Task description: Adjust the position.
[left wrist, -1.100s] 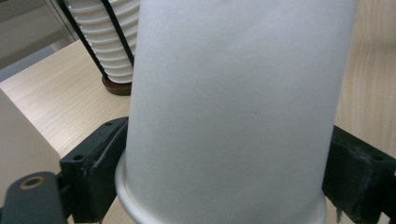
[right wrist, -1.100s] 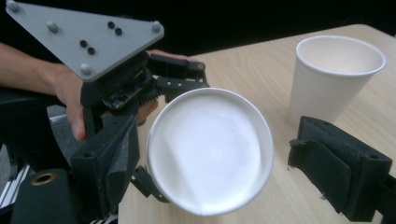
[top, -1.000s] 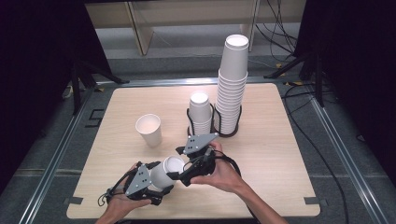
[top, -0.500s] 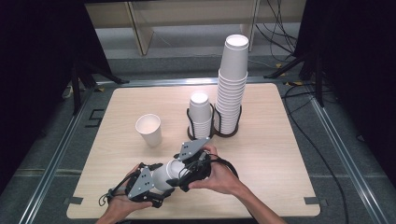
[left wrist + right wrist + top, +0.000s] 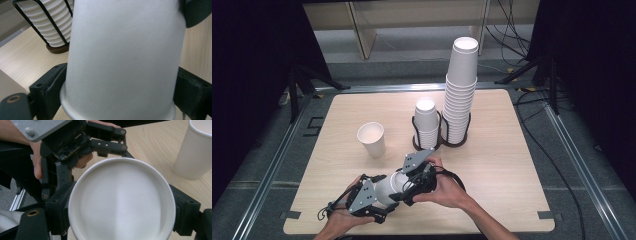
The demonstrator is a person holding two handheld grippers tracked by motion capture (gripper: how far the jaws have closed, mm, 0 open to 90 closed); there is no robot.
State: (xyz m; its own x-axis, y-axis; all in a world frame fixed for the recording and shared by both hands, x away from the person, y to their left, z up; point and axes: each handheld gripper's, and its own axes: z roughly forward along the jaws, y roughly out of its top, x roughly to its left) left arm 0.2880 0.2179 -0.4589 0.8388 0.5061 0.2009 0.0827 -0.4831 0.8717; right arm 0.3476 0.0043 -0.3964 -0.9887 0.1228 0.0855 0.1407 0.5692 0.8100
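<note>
Near the front edge of the table [image 5: 492, 150], both hands meet around one white paper cup [image 5: 388, 186] held on its side above the wood. The left hand [image 5: 343, 216] comes in low from the bottom edge, palm up under the left gripper [image 5: 379, 199], which points right and slightly away toward the cup. Its jaws have just been opening; in the left gripper view they stand on either side of the cup [image 5: 125, 57] near its rim, close against the wall, but whether the pads press on it cannot be told. The right hand [image 5: 443, 187] reaches in from the lower right with the forearm angled across the table, fingers wrapped over the right gripper [image 5: 404, 192], which points left toward the other tool. In the right gripper view its jaws flank the round end of the cup [image 5: 121, 200] on both sides and touch it, holding it. A single cup [image 5: 371, 139] stands upright and apart on the table behind the hands, and two stacks of cups [image 5: 447, 110] sit in a wire holder farther back.
</note>
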